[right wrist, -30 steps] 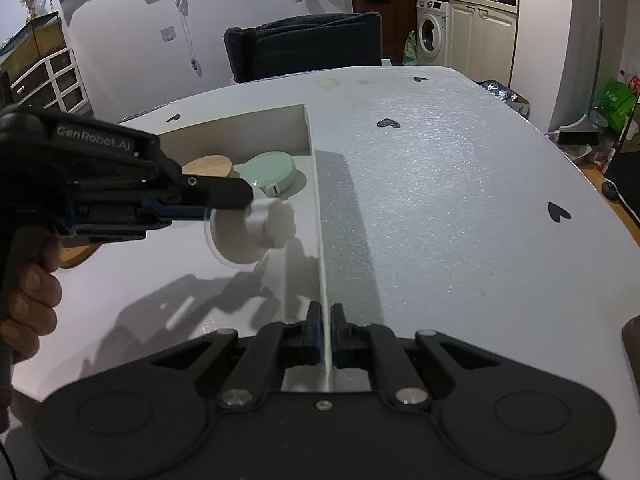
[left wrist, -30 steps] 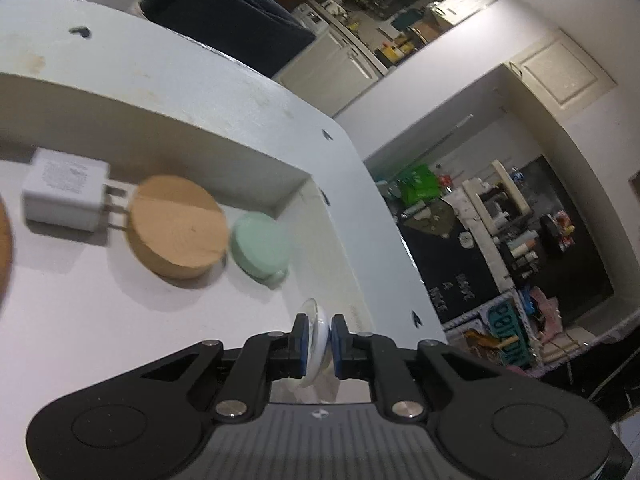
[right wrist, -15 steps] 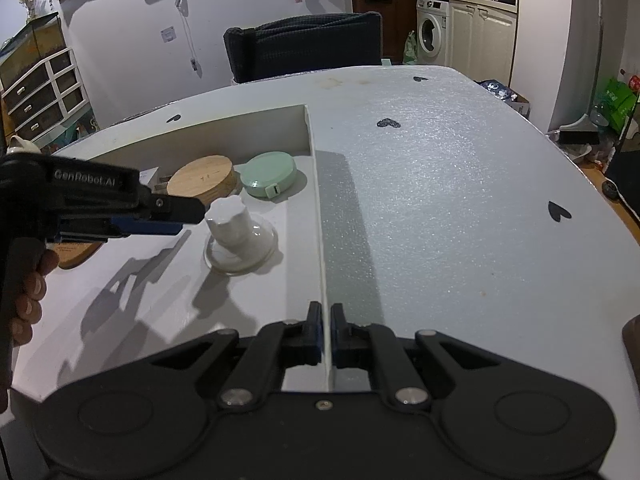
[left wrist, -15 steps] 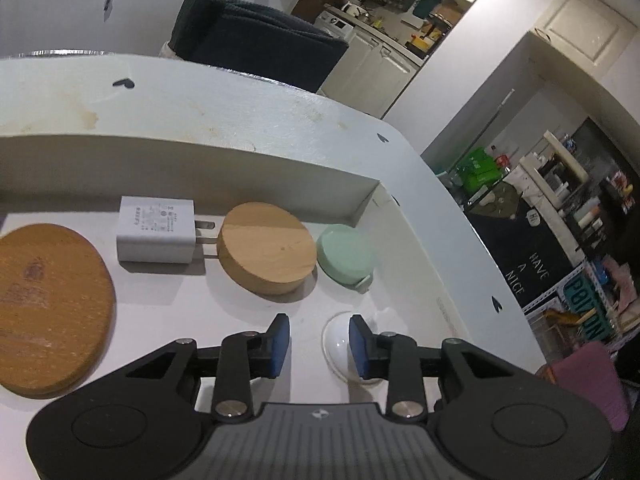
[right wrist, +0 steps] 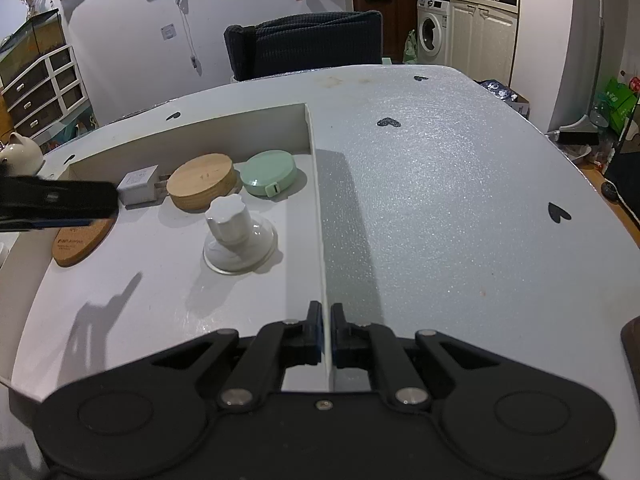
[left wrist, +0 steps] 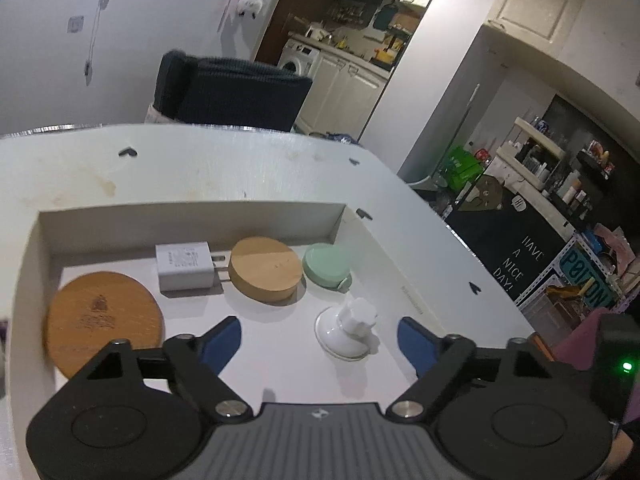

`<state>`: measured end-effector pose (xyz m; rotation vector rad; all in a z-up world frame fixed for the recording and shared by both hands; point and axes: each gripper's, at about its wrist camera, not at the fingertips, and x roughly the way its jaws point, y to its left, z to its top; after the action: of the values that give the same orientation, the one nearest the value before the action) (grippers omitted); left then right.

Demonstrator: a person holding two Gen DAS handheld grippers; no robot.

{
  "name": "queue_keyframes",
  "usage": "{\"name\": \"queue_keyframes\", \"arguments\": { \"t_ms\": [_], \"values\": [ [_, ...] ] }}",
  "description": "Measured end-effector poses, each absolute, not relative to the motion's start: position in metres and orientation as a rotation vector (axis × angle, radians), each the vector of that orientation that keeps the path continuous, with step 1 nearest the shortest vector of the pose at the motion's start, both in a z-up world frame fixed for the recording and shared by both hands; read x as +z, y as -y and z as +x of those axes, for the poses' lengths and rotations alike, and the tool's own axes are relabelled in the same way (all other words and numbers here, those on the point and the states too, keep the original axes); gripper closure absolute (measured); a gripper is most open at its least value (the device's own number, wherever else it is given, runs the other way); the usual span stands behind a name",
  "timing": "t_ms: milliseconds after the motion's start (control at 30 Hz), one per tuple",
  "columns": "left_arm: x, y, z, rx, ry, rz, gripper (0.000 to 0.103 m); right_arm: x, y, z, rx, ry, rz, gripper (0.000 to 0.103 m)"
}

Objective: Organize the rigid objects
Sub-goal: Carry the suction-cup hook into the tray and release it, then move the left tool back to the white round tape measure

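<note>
Setting: a white table [right wrist: 440, 184] dotted with small black hearts, with a shallow white tray [left wrist: 192, 216] on it; a dark chair [right wrist: 304, 44] stands behind the table at the top centre of the right wrist view.
Left gripper [left wrist: 320, 338]: fills the bottom of its own view, tilted downward over the near part of the tray. Its jaws are opening and stand wide apart, the blue pads [left wrist: 222, 344] clear on either side of the white suction cup [left wrist: 348, 332], touching nothing.
Left gripper seen from the right: only a dark bar [right wrist: 56, 202] reaching in from the left edge of the frame, above the cork coaster [right wrist: 80, 240].
Right gripper [right wrist: 326, 338]: low centre of its own view, pointing downward; its jaws are clamped together on the thin right wall of the tray.
Suction cup: stands upright on the tray floor, knob up, in the right half of the tray, apart from the other items and just in front of the green tape measure [left wrist: 326, 266].
Back row of the tray, left to right: cork coaster at the left, a white charger plug [left wrist: 184, 266], a round wooden disc [left wrist: 266, 268], then the tape measure near the right wall. The charger's prongs point toward the disc.
Person: no hand can be made out clearly in either view.
</note>
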<state>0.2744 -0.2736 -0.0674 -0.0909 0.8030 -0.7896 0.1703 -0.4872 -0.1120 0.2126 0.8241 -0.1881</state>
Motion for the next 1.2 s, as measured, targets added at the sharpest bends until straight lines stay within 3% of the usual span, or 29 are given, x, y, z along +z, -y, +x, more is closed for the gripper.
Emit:
{"name": "queue_keyframes", "arguments": {
  "t_ms": [133,367,1200],
  "values": [
    [-0.052,0.264,0.261,-0.798,-0.753,-0.069,0.005,-0.112,0.487,0.170,-0.188,-0.823,0.212,0.097],
    [-0.030,0.239,0.243,-0.778,-0.685,-0.049,0.001,-0.112,0.486,0.169,-0.186,-0.821,0.210,0.097],
    [-0.030,0.071,0.251,-0.329,-0.574,-0.086,0.000,-0.112,0.484,0.168,-0.191,-0.820,0.198,0.097]
  ]
}}
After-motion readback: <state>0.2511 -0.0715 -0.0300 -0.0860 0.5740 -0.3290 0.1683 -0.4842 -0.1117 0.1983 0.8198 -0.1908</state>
